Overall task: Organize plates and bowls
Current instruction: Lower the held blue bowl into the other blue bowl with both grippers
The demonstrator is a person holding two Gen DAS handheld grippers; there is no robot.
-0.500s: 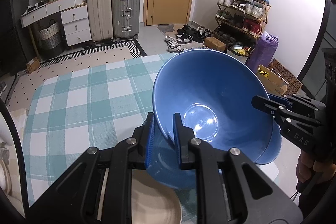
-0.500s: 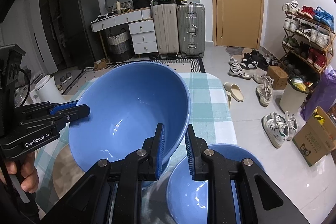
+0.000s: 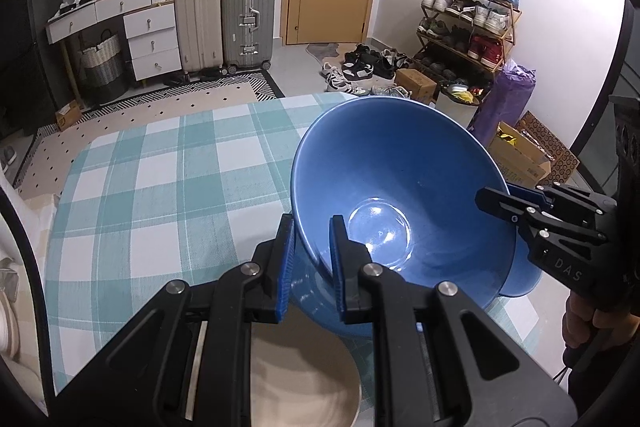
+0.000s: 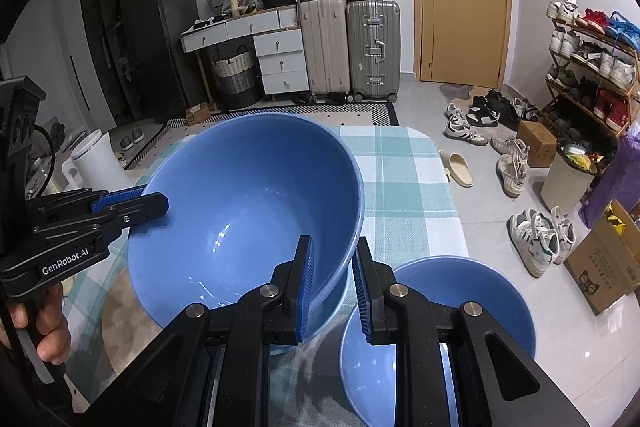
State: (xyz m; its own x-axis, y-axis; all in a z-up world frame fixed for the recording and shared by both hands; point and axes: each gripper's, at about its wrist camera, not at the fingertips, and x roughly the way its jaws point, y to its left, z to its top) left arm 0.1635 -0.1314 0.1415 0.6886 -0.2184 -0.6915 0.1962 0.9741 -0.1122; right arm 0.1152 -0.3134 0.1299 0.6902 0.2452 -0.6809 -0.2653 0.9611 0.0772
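Checked teal tablecloth (image 3: 160, 195) fills the left wrist view, where the left gripper (image 3: 311, 259) pinches the near-left rim of the large blue bowl (image 3: 400, 187) above a beige plate (image 3: 304, 379), while in the right wrist view the right gripper (image 4: 333, 287) clamps the bowl's opposite rim, with a second blue bowl (image 4: 460, 291) sitting lower right, nearest the right hand.

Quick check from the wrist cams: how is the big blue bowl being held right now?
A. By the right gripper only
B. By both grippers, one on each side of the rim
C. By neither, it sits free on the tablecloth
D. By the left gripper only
B: the left gripper and the right gripper each clamp the rim of the big blue bowl on opposite sides.
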